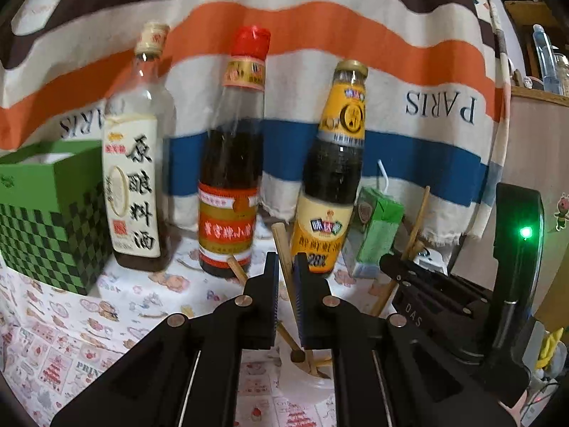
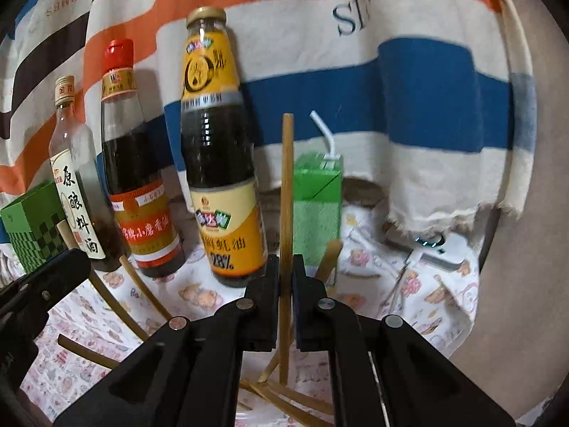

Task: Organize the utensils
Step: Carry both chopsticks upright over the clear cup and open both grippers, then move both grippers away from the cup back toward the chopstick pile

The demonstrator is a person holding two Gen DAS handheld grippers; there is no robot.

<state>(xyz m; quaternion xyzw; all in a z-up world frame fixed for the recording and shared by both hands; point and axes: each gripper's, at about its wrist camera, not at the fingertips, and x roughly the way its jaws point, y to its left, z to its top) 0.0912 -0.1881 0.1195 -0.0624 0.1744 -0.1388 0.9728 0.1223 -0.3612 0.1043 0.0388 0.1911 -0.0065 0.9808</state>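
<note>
The left gripper [image 1: 286, 259] is pinching one wooden chopstick [image 1: 281, 245] between its nearly closed jaws, the stick leaning toward eleven o'clock. Below it, more chopsticks are sitting in a clear cup [image 1: 306, 380] at six o'clock. The right gripper [image 2: 285, 261] is clamping another chopstick [image 2: 287, 178], standing upright toward twelve o'clock, with loose chopsticks [image 2: 284, 398] fanning out beneath at six o'clock. Behind, three bottles are standing on the patterned surface [image 1: 71, 320]: a white-labelled bottle [image 1: 133, 178] at ten o'clock, a red-capped bottle [image 1: 229, 178], and a yellow-labelled bottle [image 1: 330, 178] at one o'clock. A green carton [image 2: 318, 206] is standing just beside it.
</note>
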